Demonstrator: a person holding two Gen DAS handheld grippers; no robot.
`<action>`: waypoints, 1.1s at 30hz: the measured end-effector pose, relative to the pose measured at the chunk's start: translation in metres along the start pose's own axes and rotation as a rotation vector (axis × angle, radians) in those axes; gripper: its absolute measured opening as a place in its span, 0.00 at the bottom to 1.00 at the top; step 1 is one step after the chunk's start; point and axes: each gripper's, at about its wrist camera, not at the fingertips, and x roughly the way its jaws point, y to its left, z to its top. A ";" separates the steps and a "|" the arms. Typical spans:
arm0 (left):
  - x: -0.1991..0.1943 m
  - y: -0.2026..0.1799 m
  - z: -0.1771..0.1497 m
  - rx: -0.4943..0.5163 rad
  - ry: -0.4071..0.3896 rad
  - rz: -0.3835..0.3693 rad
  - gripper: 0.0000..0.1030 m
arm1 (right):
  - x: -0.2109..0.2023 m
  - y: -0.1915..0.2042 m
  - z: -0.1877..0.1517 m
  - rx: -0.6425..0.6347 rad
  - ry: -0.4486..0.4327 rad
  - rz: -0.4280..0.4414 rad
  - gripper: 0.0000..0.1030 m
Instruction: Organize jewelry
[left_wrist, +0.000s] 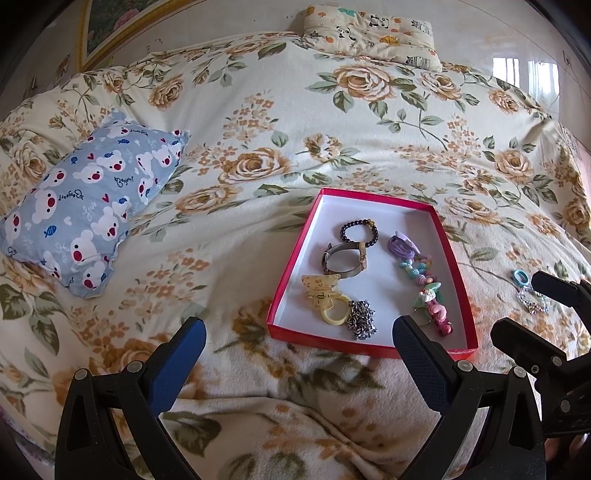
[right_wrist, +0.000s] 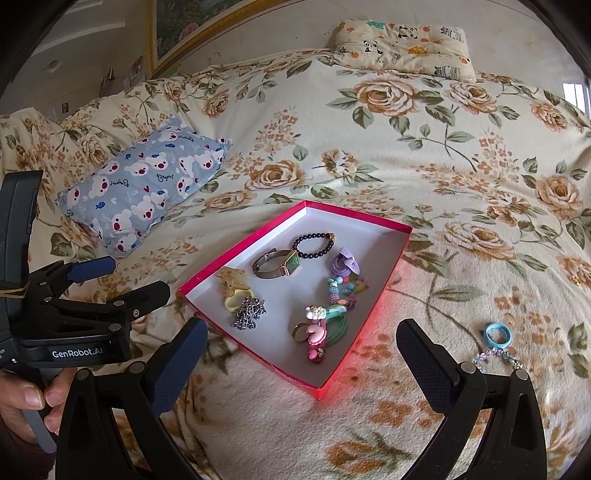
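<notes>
A red shallow box (left_wrist: 295, 254) (right_wrist: 221, 258) with a white inside lies on the floral bed. It holds a dark bead bracelet (left_wrist: 359, 232) (right_wrist: 313, 243), a watch (left_wrist: 343, 260) (right_wrist: 277, 264), a cream hair claw (left_wrist: 320, 290), a silver chain (left_wrist: 361, 319) (right_wrist: 249, 313), purple ties, colourful beads and clips. Outside, right of the box, lie a blue hair tie (left_wrist: 521, 277) (right_wrist: 498, 335) and a crystal bracelet (left_wrist: 533, 301) (right_wrist: 496, 356). My left gripper (left_wrist: 299, 332) (right_wrist: 122, 278) is open and empty before the box. My right gripper (right_wrist: 301, 334) (left_wrist: 517, 306) is open and empty, just short of the box's near corner.
A blue bear-print pillow (left_wrist: 88, 206) (right_wrist: 147, 181) lies to the left. A cream panda-print pillow (left_wrist: 373, 33) (right_wrist: 402, 44) sits at the far edge. A framed picture (right_wrist: 192, 26) leans on the wall behind.
</notes>
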 end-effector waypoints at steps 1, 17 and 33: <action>0.000 0.000 0.000 0.001 -0.001 0.001 0.99 | 0.000 0.000 0.000 0.000 0.001 -0.001 1.00; 0.001 0.001 0.000 0.002 -0.004 0.003 0.99 | 0.000 0.002 0.002 0.000 0.002 0.004 1.00; 0.002 0.000 0.000 0.010 -0.004 0.000 0.99 | 0.000 0.004 0.002 0.003 0.003 0.008 1.00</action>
